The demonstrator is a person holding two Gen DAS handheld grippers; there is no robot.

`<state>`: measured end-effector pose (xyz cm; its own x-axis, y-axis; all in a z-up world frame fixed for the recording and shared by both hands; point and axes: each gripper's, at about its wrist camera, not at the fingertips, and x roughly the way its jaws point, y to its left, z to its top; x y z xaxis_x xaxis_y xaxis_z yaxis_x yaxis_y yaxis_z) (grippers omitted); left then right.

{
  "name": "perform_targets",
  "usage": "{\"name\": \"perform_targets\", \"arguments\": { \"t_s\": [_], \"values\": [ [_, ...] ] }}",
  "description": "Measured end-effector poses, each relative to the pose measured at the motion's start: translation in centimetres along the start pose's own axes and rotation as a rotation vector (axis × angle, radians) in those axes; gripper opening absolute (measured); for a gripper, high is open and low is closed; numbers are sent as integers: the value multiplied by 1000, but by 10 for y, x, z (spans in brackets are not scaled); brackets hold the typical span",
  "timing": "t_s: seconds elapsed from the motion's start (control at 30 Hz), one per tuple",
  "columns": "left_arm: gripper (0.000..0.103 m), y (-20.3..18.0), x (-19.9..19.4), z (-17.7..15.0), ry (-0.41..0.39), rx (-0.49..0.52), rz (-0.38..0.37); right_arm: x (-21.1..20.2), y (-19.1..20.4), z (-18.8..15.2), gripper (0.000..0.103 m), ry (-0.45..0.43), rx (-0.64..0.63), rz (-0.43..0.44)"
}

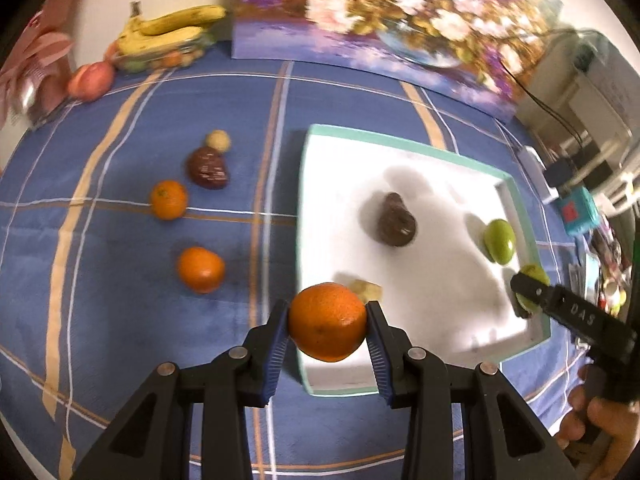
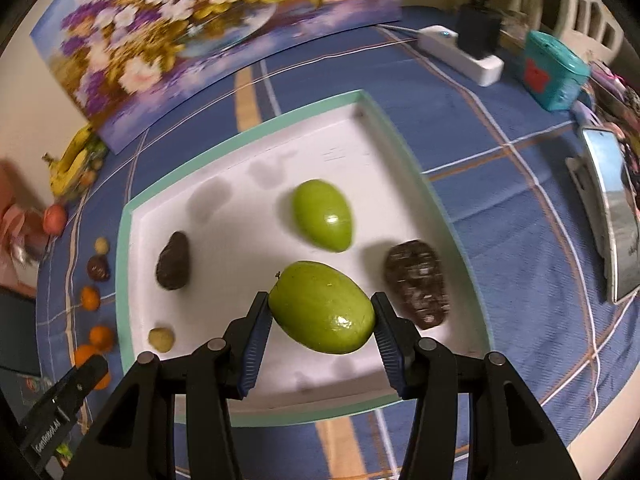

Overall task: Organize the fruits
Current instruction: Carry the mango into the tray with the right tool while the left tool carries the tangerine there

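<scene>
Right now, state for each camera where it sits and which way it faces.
Left wrist: behind the left gripper, angled down at the blue cloth; fingers clamp an orange; a hand shows.
Right wrist: behind the right gripper, angled down over the tray; fingers clamp a green fruit.
Shared: tray, other green fruit, flower painting.

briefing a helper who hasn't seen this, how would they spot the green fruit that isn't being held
Find the white tray with the teal rim on the blue checked cloth. A green fruit lies loose on the tray floor, just beyond the green fruit held in the right tool. It is smooth and bright green; its tray neighbours are dark brown or small and tan.
</scene>
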<state>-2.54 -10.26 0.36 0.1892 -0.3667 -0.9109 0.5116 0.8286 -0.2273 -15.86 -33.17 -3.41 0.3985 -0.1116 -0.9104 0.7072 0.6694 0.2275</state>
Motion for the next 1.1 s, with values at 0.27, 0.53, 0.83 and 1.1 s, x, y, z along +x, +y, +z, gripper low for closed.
{"name": "perform_targets", "arguments": {
  "t_s": [0.27, 0.53, 0.83, 1.1],
  "values": [
    [40, -26, 19, -7, 48, 74, -30, -1, -5, 0, 52, -3, -5, -18],
    [40, -36, 39, -13, 102, 95, -30, 7, -1, -2, 52, 17, -29, -27],
    [40, -42, 63, -15, 143, 101, -13, 22, 3, -5, 52, 50, -49, -40],
    [41, -44, 69, -12, 144, 105, -12, 34, 4, -3, 52, 63, -53, -51]
  ]
}}
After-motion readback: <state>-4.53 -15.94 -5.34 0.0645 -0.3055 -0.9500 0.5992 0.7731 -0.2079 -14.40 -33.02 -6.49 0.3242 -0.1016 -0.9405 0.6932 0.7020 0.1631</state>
